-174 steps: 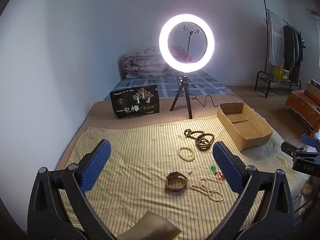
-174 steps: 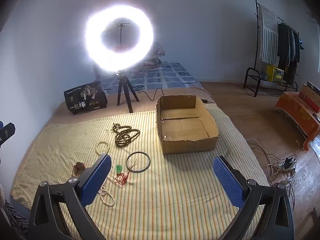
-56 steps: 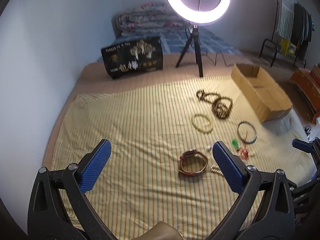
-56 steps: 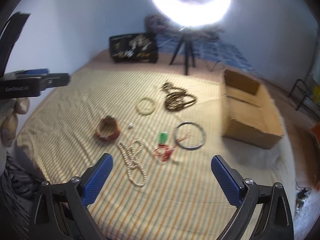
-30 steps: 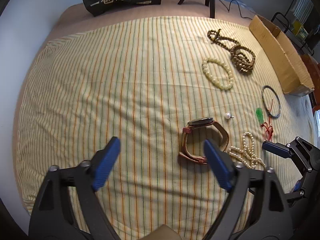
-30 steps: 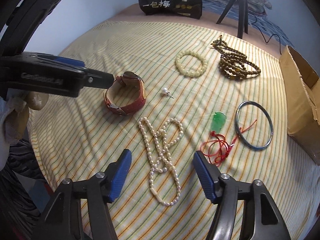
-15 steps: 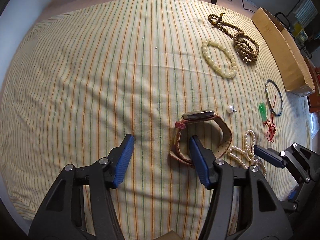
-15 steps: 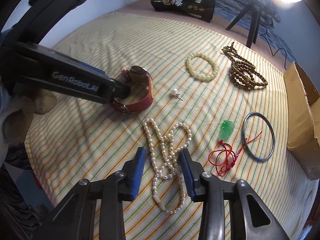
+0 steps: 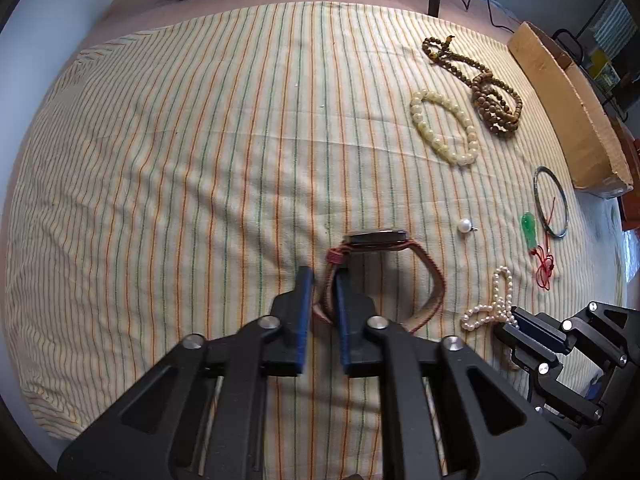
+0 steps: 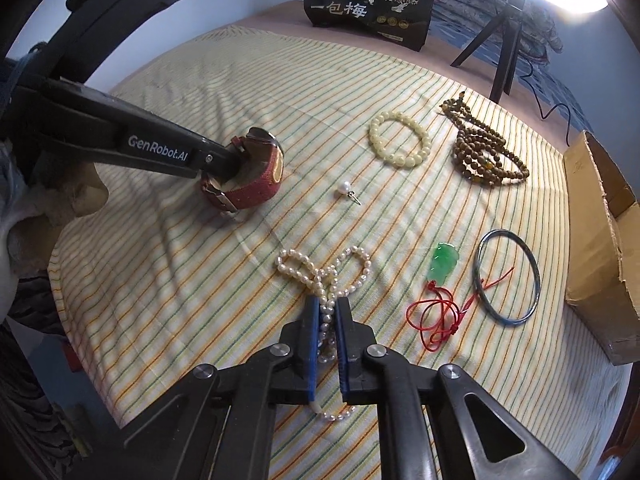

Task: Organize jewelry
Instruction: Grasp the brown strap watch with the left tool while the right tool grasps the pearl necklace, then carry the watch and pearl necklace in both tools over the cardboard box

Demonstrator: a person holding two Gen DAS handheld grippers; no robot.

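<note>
Jewelry pieces lie on a striped cloth (image 9: 200, 152) over a bed. Left gripper (image 9: 322, 284) is clamped on the near strap of a watch (image 9: 384, 270) with a red band, which stands on edge near the cloth's front edge. Right gripper (image 10: 327, 312) is closed on a pearl necklace (image 10: 320, 268), toward the front right corner. Loose on the cloth beyond them: a pearl earring (image 10: 346, 190), a cream bead bracelet (image 10: 400, 144), a brown bead string (image 10: 484, 152), a green pendant (image 10: 442, 262) on red cord and a thin bangle (image 10: 506, 276). A cardboard box (image 10: 600, 248) sits at the right edge.
</note>
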